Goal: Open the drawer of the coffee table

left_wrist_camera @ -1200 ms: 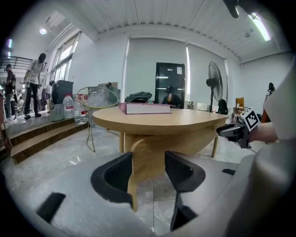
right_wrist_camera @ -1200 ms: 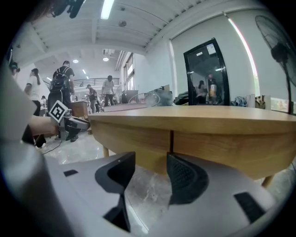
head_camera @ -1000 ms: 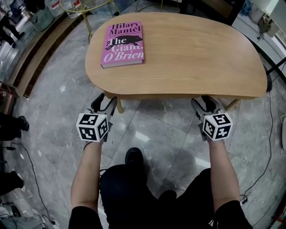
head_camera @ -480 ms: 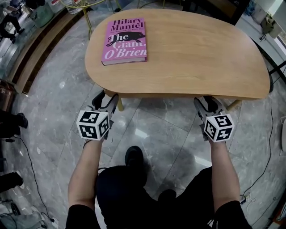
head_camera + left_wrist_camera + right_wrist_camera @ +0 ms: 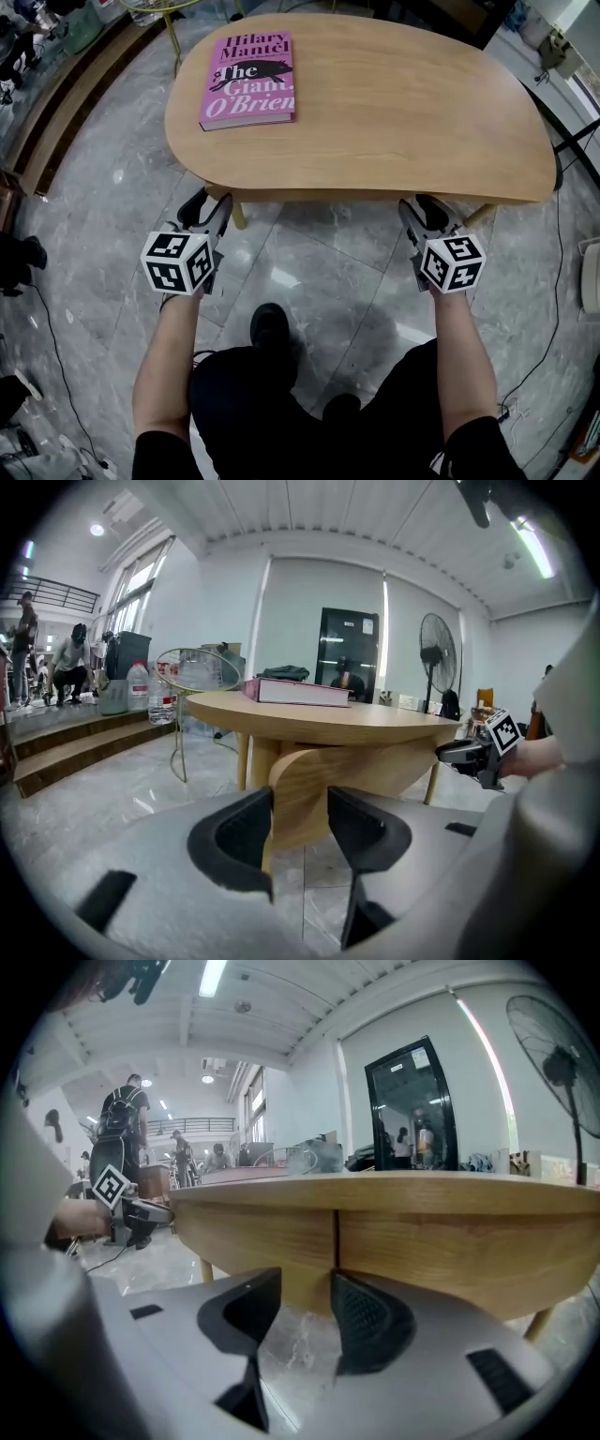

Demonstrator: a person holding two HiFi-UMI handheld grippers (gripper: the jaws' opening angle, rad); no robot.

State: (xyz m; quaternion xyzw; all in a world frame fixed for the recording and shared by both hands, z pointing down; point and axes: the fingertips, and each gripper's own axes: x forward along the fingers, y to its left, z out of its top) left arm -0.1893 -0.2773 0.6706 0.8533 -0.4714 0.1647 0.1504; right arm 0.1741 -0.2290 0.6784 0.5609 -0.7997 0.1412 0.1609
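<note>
**Both tongs wait at the shut drawer under the bench edge.**

The left tongs (image 5: pixel 300 806) and right tongs (image 5: pixel 305 1302) are partly open and have just been closing. Wood shows in each gap, but the pads do not seem to squeeze it yet. The drawer (image 5: pixel 262 1237) sits shut under the top of the bench (image 5: pixel 394 103), on the near side. With a weak hold the tongs may slip off. If one side pulls harder, the drawer may jam or the bench may slide.

1 coffee table (image 5: pixel 422 112); 1 book (image 5: pixel 248 80)
</note>
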